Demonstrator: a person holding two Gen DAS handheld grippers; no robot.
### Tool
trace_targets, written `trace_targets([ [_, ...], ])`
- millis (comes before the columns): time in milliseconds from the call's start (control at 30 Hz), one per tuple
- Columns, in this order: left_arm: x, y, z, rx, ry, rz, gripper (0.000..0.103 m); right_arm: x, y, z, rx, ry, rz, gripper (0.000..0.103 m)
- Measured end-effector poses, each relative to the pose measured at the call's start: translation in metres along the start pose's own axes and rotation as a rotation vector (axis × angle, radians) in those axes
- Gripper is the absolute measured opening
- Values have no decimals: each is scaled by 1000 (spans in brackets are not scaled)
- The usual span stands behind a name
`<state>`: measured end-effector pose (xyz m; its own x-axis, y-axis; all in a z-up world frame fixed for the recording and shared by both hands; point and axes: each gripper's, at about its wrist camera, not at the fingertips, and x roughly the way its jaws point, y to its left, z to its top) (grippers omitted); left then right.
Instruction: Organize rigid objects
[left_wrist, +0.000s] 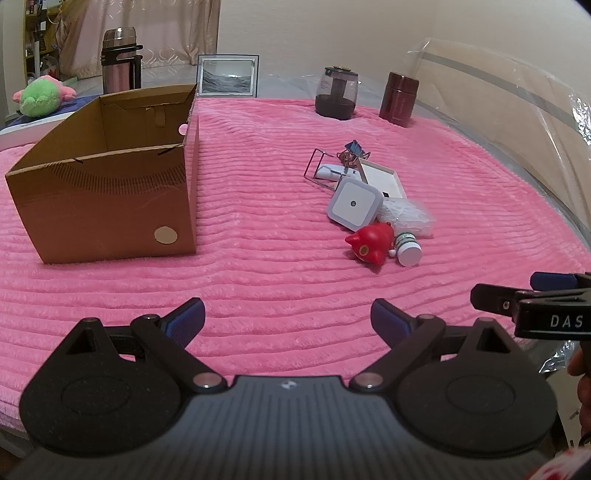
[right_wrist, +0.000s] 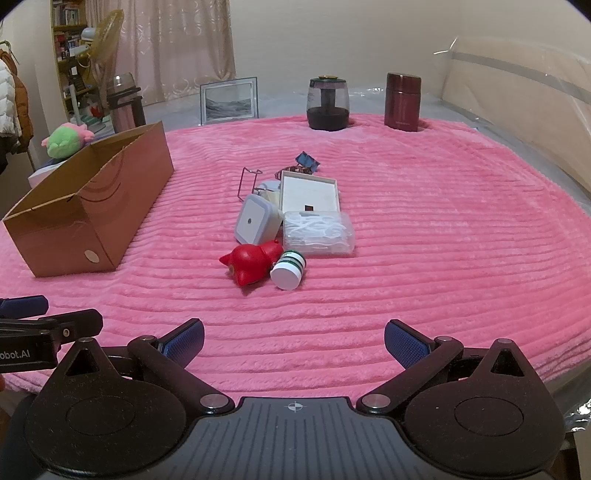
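Observation:
A pile of small items lies mid-blanket: a red cat figure (right_wrist: 251, 263), a white-capped green bottle (right_wrist: 289, 268), a square white night light (right_wrist: 255, 223), a clear bag of white picks (right_wrist: 317, 232), a flat white box (right_wrist: 309, 192), a wire stand (right_wrist: 248, 183) and blue binder clips (right_wrist: 306, 161). An open cardboard box (left_wrist: 110, 177) stands to their left. My left gripper (left_wrist: 288, 319) is open and empty over the near blanket. My right gripper (right_wrist: 293, 343) is open and empty too, nearer than the pile. The left wrist view shows the same red cat figure (left_wrist: 371, 245) and night light (left_wrist: 354, 205).
At the far edge of the pink blanket (right_wrist: 443, 240) stand a dark glass jar (right_wrist: 328, 105), a maroon canister (right_wrist: 402, 102), a picture frame (right_wrist: 229, 100) and a steel flask (left_wrist: 120, 61). A green plush toy (left_wrist: 38, 96) lies beyond the box. Clear plastic sheeting (left_wrist: 517, 92) rises on the right.

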<state>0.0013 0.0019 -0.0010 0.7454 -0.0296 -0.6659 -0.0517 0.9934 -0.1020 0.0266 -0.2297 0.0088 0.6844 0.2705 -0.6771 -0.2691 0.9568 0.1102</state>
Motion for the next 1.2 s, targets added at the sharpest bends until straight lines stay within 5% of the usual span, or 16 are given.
trace_targets([
  [700, 57, -7, 21, 91, 9, -89, 93, 41, -16, 7, -27, -39, 30, 101],
  [933, 87, -12, 36, 170, 3, -169, 92, 69, -25, 17, -171, -65, 145, 99],
  [1200, 119, -16, 47, 274, 27, -267, 87, 111, -38, 34, -392, -4, 312, 77],
])
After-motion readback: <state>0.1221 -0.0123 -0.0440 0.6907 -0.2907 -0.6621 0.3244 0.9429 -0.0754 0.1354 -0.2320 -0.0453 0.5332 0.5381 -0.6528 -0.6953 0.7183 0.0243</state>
